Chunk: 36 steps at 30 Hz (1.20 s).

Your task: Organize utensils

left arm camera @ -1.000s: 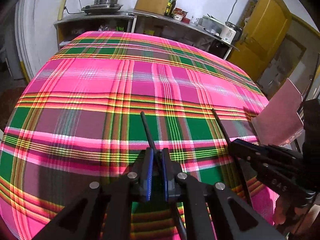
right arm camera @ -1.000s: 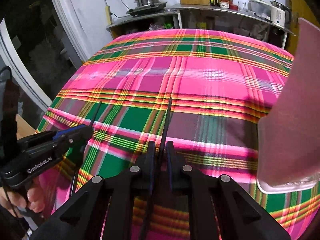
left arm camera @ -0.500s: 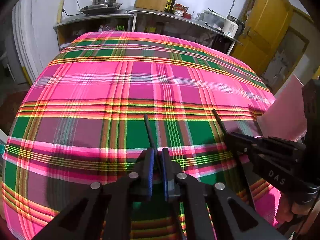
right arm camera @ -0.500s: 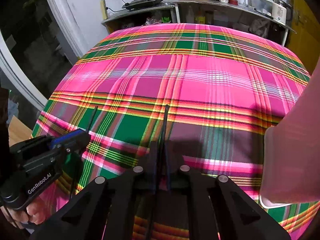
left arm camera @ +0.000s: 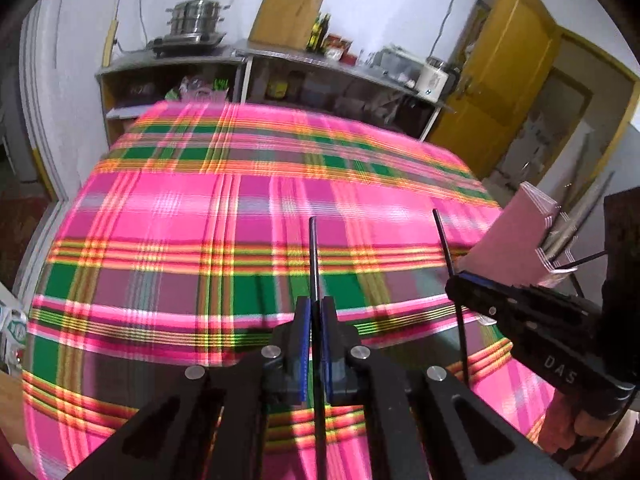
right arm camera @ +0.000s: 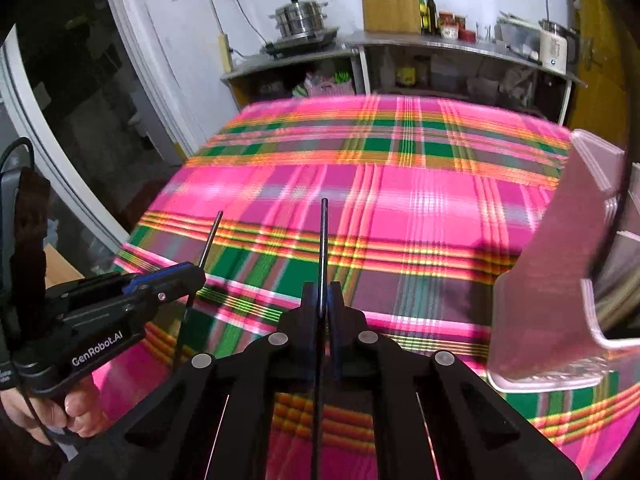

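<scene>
Since the earlier frames both grippers have lifted off the plaid tablecloth (left arm camera: 208, 216), each carrying a thin black chopstick clear of the cloth; more of the far shelving and wall now shows above the table's far edge. The right gripper's jaws have just been closing, with its stick between them. Left gripper (left arm camera: 314, 314): blue-padded jaws clenched on the left chopstick (left arm camera: 312, 252), which runs straight up between the pads, tip pointing toward the far side of the table, lower end passing back beneath the gripper body. Right gripper (right arm camera: 325, 300): jaws clenched on the right chopstick (right arm camera: 323, 240), also standing out forward between the fingers. In the left wrist view the right gripper appears at the right, its stick slanting up and left; a hand wraps the handle at the near right corner. In the right wrist view the left gripper shows at the left, a hand on its grip below. A pink translucent utensil holder (right arm camera: 560, 272) stands at the right edge of the table, just right of the right gripper; long utensils stick up from it in the left wrist view, their type unclear. Steel steamer pot (left arm camera: 195, 20) sits on the far counter. Background blurred.
</scene>
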Motion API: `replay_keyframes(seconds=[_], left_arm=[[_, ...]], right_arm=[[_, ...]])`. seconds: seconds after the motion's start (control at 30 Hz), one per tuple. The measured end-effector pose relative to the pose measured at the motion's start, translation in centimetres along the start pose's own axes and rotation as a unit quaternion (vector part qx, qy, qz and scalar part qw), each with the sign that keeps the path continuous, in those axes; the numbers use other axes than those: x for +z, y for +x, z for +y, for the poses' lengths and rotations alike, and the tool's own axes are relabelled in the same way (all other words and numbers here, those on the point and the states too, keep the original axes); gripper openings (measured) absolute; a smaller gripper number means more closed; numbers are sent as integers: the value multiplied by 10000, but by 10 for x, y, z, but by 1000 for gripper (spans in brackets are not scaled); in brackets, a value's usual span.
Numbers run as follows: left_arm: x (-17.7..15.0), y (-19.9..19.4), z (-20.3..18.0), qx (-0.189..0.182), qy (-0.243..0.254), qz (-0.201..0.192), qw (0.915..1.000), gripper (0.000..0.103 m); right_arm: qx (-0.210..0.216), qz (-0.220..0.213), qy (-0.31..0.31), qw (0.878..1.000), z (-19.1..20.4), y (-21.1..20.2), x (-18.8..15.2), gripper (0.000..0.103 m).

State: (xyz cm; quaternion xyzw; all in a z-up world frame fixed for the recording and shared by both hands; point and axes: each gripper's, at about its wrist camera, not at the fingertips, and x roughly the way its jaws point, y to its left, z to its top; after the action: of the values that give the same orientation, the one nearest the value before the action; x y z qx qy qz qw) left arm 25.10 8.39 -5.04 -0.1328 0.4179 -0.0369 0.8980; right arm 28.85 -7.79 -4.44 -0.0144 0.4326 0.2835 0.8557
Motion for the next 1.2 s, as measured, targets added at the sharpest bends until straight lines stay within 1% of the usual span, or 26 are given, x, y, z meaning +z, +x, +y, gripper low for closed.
replay_keyframes(seconds=[0.2,0.33,0.5,0.77,1.2], left_arm=[[10,-39,-17,-197,172,-318,9992,5],[13,-60,-28,-316,266,-456,9981,4],[13,-77,-40,-419,357,-548,9970,4],[9,-94,-55,-573,523,-574,9953,4],[3,-108,-76,-721,708,-542,9934,4]], right_arm=[[4,-375,-43,9993,6,-45,1,5],[-4,-582,-16,9983,9,-68,1,5],[-29,-779,-28,9970,11,-93,0,5],[-48,-967,13,9953,9,-119,-7,5],[-127,-1156,87,9932,0,-143,-13,5]])
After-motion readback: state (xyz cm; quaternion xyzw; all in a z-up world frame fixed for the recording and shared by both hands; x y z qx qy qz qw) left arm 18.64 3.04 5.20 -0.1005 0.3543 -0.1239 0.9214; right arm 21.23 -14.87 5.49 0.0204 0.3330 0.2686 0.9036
